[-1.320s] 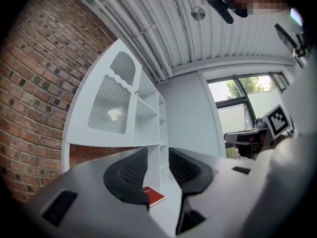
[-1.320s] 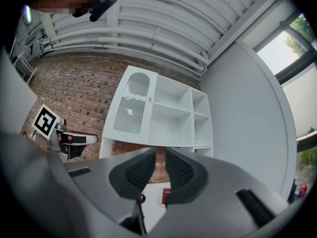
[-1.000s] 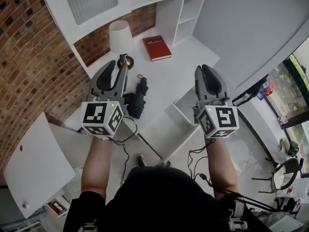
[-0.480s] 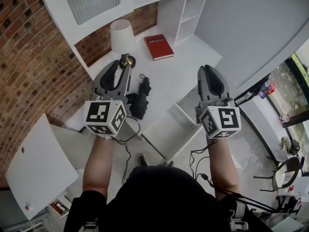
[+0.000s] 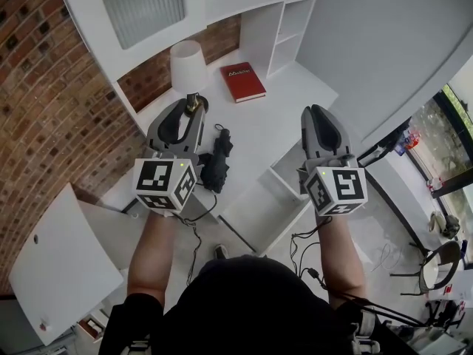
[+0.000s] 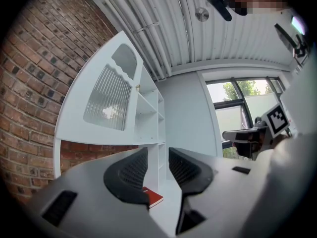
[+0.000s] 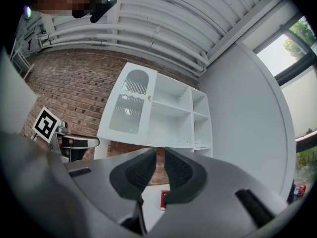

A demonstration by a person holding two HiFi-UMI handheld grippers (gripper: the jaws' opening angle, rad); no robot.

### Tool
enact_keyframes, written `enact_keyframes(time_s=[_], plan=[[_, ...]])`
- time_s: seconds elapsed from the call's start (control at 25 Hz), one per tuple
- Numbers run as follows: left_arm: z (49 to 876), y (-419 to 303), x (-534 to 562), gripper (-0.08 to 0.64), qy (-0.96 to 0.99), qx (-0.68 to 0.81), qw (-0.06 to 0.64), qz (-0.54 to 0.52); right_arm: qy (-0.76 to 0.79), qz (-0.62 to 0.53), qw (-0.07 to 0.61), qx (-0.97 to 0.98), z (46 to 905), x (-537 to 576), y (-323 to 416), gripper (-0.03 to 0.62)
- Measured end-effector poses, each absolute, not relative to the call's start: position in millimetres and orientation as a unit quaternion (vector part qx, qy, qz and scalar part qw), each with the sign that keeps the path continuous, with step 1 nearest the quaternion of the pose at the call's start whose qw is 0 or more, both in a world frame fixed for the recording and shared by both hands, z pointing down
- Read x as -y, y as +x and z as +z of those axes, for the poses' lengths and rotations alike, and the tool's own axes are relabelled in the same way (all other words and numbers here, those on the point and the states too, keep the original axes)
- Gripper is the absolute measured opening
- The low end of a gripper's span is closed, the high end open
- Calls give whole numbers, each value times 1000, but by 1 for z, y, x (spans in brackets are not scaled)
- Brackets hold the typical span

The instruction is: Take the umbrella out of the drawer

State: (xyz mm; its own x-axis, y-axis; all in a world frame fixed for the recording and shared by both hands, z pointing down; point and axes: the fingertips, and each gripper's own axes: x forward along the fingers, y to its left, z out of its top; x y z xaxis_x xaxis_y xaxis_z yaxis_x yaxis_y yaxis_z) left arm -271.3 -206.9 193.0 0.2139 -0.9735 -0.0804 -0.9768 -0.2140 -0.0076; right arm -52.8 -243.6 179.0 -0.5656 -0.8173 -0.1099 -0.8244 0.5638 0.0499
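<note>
Nothing moved; folded black umbrella [image 5: 216, 161] on white desk [image 5: 275, 123].

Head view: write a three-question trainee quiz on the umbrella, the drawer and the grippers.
1. True or false: the black umbrella lies inside the open drawer.
2. What stands on the desk top beside the red book? A) a white-shaded lamp B) a mug C) a laptop
3. What is between the jaws of the left gripper?

Key
1. False: it lies on the desk top, left of the drawer.
2. A
3. Nothing: the jaws are shut and empty.
</note>
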Motion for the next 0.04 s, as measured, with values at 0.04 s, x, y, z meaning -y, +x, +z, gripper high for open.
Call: enact_keyframes(time_s=[0.04], plan=[[193, -273, 208, 130, -779, -626, 28, 29, -465, 46, 37, -883, 179, 244, -54, 37]])
